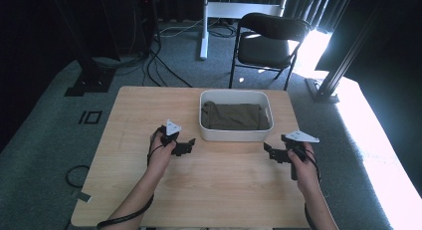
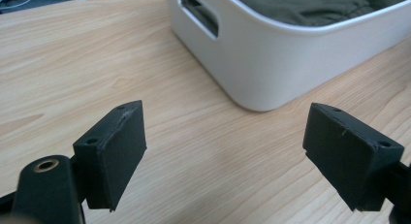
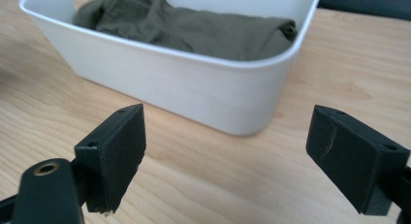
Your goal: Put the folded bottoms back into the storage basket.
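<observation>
I can't tell what garment the olive cloth (image 1: 234, 116) bunched in the white bin (image 1: 236, 135) is. My left tongs (image 1: 186, 145) and right tongs (image 1: 273, 153) gape empty over the pale wooden tabletop (image 1: 214, 190). Beyond: grey carpet, a black folding chair (image 1: 266, 41).

High view overhead facing forward, both gripper views low, close, sharing white bin (image 1: 235, 134).

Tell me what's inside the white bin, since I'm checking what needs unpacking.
The white bin holds a crumpled olive-green cloth that covers nearly its whole floor. Whether anything lies beneath the cloth cannot be seen, because the fabric hides it.
</observation>
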`<state>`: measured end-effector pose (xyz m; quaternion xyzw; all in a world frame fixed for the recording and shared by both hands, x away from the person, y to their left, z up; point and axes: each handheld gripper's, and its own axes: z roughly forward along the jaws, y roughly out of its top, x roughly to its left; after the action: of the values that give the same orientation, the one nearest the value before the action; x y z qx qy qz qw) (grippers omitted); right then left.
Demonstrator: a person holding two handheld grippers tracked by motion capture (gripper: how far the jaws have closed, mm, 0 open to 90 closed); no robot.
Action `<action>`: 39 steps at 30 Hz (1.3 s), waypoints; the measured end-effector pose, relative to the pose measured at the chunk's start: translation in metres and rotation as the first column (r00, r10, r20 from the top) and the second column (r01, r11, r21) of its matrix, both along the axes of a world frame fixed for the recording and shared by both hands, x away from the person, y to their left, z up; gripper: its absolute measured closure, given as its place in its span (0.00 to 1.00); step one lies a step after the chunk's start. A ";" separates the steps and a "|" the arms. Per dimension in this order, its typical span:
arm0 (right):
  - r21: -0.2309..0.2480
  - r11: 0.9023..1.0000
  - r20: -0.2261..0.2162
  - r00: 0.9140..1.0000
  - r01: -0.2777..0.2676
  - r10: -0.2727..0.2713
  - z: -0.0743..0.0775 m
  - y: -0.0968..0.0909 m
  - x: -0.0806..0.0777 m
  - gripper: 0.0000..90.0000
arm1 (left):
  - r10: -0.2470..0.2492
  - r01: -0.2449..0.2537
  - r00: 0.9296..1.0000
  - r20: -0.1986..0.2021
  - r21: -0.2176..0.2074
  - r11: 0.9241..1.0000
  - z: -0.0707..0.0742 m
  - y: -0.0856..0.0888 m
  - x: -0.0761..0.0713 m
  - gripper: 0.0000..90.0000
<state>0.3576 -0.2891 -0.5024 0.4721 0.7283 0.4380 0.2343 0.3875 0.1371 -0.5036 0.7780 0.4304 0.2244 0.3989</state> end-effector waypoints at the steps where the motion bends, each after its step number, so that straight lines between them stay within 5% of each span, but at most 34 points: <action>1: 0.000 1.000 -0.003 1.000 0.004 -0.004 -0.002 -0.001 -0.001 0.16 | 0.003 -0.003 1.000 -0.001 0.002 1.000 -0.001 0.002 -0.001 0.19; 11: -0.036 0.999 -0.028 0.999 0.021 -0.022 -0.018 -0.012 -0.014 0.16 | 0.045 -0.045 0.999 -0.018 0.023 0.999 -0.017 0.027 -0.012 0.19; 23: -0.072 0.992 -0.065 0.992 0.105 -0.109 -0.039 -0.030 -0.038 0.16 | 0.102 -0.100 0.994 -0.039 0.040 0.994 -0.027 0.060 -0.035 0.19; 26: -0.090 0.988 -0.071 0.988 0.128 -0.134 -0.044 -0.034 -0.043 0.16 | 0.125 -0.124 0.991 -0.046 0.016 0.992 -0.029 0.067 -0.038 0.19; 39: -0.146 0.966 -0.079 0.971 0.214 -0.227 -0.060 -0.038 -0.057 0.14 | 0.187 -0.183 0.982 -0.040 0.086 0.979 -0.032 0.099 -0.052 0.19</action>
<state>0.3004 -0.3269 -0.5620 0.5532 0.7097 0.3356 0.2785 0.3359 0.2362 -0.5352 0.7556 0.5005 0.2594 0.3335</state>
